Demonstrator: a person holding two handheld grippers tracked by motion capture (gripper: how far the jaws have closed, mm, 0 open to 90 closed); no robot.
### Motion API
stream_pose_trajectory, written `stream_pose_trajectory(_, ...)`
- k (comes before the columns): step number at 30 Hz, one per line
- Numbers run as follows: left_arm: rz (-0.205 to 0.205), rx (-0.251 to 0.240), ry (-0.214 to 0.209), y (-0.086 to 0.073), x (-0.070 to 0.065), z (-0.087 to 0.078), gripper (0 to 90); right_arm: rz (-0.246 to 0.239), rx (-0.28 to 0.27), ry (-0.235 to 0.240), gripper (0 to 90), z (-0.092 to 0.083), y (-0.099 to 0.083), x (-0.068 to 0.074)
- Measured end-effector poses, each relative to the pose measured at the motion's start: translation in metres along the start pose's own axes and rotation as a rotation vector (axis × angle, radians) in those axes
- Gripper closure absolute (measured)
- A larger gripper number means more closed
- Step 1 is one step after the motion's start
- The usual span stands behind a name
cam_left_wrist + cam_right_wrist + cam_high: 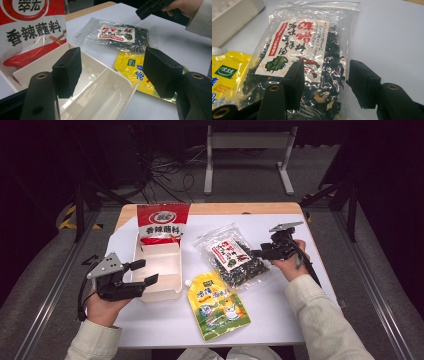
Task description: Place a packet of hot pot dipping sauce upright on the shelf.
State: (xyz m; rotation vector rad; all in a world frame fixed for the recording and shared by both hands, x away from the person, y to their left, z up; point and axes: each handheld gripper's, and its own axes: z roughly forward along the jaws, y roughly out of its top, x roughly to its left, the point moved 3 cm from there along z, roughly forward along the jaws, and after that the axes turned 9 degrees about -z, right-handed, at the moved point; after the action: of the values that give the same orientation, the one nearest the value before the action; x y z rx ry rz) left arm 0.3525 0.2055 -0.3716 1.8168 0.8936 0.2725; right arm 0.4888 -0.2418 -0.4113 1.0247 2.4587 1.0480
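A clear bag of dark seaweed [232, 257] [312, 45] with a white and red label lies flat at the table's middle right. My right gripper [255, 254] [324, 80] hovers open over its right edge, one jaw above the bag and the other above bare table. A cream divided tray [160, 295] [105, 100] sits at the left, with a red sauce packet [162, 222] [30, 32] leaning on its far end. My left gripper [144, 272] [112, 72] stands open and holds nothing, just over the tray's near corner. A yellow spouted pouch [217, 307] [132, 72] [227, 75] lies in front.
The white table cover [280, 310] has bare room at the front right and along the near edge. A strip of wooden tabletop [225, 209] shows at the far side. Beyond it on the floor are a metal stand [247, 150] and loose cables [165, 170].
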Motion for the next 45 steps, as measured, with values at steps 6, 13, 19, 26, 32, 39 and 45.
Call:
stream_pose_trajectory(6, -0.012, -0.002, 0.017, -0.007, 0.001, -0.01, 31.9, -0.002, 0.016, 0.005, 46.4, 0.013, 0.009, -0.002)
stream_pose_trajectory(13, -0.031, -0.003, 0.027, -0.015, -0.002, -0.018, 31.3, 0.004, 0.029, 0.015, 45.7, 0.026, 0.017, -0.004)
stream_pose_trajectory(19, -0.035, 0.009, 0.036, -0.021, -0.005, -0.021, 31.2, 0.016, 0.05, 0.018, 45.6, 0.037, 0.019, -0.009)
stream_pose_trajectory(26, -0.042, 0.014, 0.046, -0.025, -0.005, -0.024, 31.3, 0.046, 0.076, 0.028, 45.6, 0.047, 0.016, -0.017)
stream_pose_trajectory(32, -0.039, 0.023, 0.046, -0.026, -0.004, -0.025, 31.2, 0.069, 0.096, 0.03, 44.7, 0.055, 0.013, -0.021)
stream_pose_trajectory(39, -0.041, 0.03, 0.042, -0.026, -0.004, -0.022, 31.3, 0.076, 0.125, 0.027, 44.2, 0.06, 0.01, -0.022)
stream_pose_trajectory(45, -0.042, 0.036, 0.039, -0.026, -0.003, -0.02, 31.3, 0.102, 0.136, 0.045, 41.5, 0.063, 0.009, -0.023)
